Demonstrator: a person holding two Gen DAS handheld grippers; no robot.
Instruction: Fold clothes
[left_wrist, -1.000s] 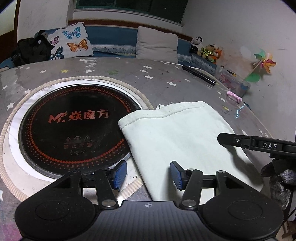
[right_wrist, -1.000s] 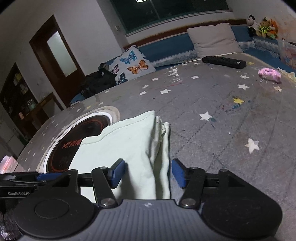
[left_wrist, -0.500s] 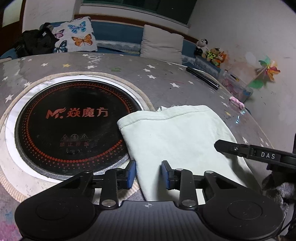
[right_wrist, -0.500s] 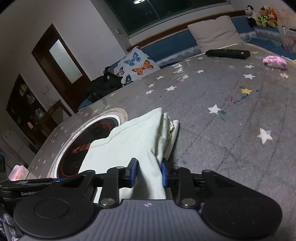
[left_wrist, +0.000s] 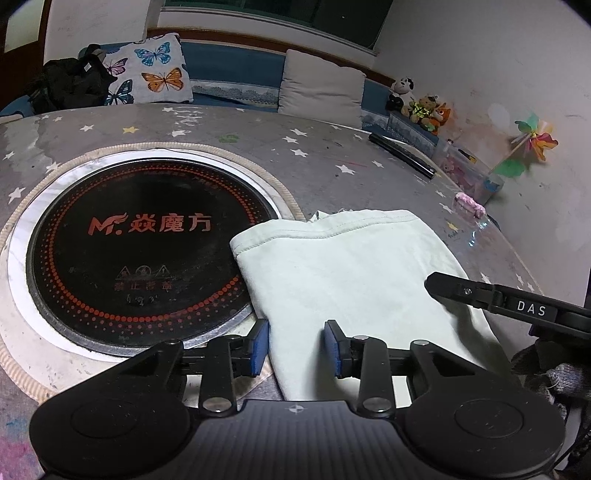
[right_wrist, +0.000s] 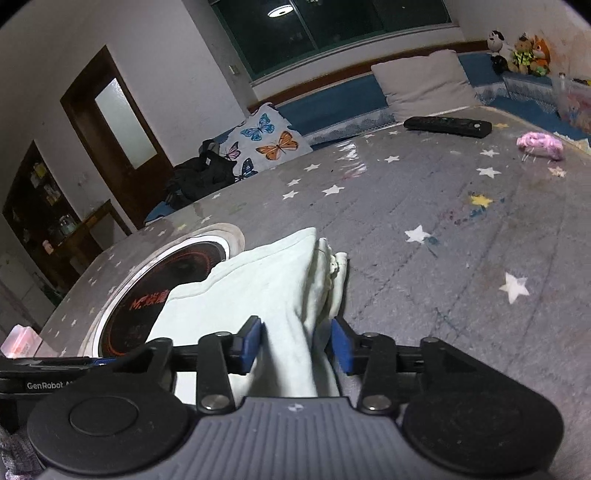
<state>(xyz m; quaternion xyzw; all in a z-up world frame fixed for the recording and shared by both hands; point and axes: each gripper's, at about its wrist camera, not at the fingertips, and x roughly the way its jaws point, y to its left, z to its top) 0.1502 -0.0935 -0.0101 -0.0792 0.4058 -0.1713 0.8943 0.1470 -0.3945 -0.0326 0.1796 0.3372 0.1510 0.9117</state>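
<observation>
Left wrist view is showing the folded pale green garment (left_wrist: 347, 273) lying flat on the star-patterned tabletop (left_wrist: 325, 158), its far left corner overlapping the rim of the round black cooktop (left_wrist: 140, 251) set into the surface at about 9 o'clock from the cloth. The left claw (left_wrist: 295, 347) is sitting at the garment's near edge, at 6 o'clock from its middle, with the jaws opening; the cloth is lying between the blue pads, which are standing clear of it. In the right wrist view, the right claw (right_wrist: 295, 345) is straddling the garment's stacked, layered edge at 6 o'clock, its jaws also opening and not pressing the fabric. A black remote (right_wrist: 447, 125) is resting far off at 1 o'clock.
</observation>
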